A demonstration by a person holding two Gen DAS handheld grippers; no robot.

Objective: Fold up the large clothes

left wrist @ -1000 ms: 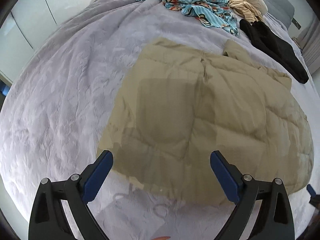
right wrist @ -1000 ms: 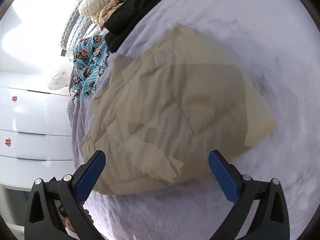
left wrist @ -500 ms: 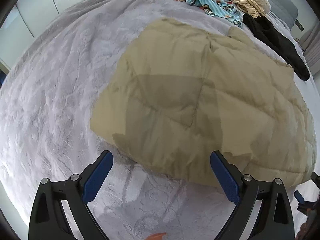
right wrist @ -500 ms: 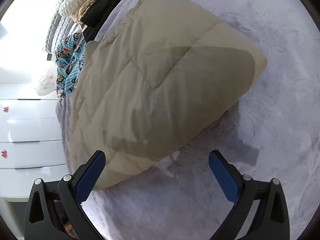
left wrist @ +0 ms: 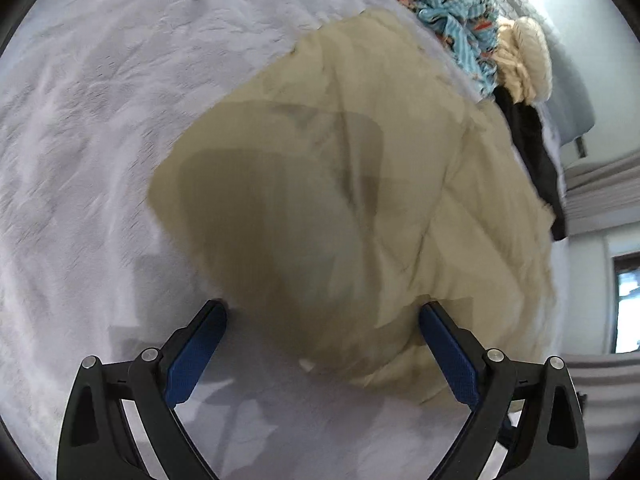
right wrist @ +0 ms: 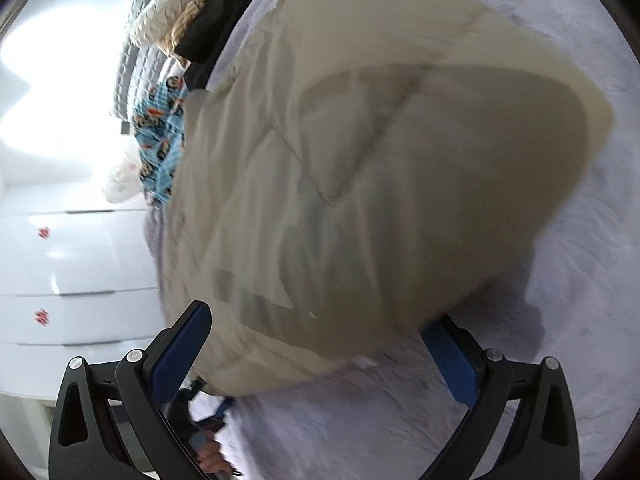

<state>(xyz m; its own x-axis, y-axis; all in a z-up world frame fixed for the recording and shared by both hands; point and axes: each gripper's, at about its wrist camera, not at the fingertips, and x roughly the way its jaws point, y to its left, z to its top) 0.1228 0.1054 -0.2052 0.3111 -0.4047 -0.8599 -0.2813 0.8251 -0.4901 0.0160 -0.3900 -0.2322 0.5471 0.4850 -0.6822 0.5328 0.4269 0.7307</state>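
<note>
A beige quilted puffer jacket (left wrist: 360, 184) lies folded on the lilac bedspread (left wrist: 100, 120). My left gripper (left wrist: 322, 344) stands open at its near edge, with the blue pads on either side of the jacket's hem. In the right wrist view the same jacket (right wrist: 380, 168) fills the middle, blurred by motion. My right gripper (right wrist: 316, 344) is open too, its fingers straddling the jacket's near edge, and the padding bulges over the right pad (right wrist: 448, 356). Neither gripper holds cloth.
A blue cartoon-print garment (left wrist: 448, 12), a cream knit (left wrist: 524, 56) and a black garment (left wrist: 536, 152) lie at the far end of the bed. White drawers (right wrist: 60, 272) stand beside the bed. A hand (right wrist: 212, 456) shows low in the right wrist view.
Both grippers have moved in close to the jacket, from hanging above it to straddling its near edge. The jacket looks larger in both views. Both stay open.
</note>
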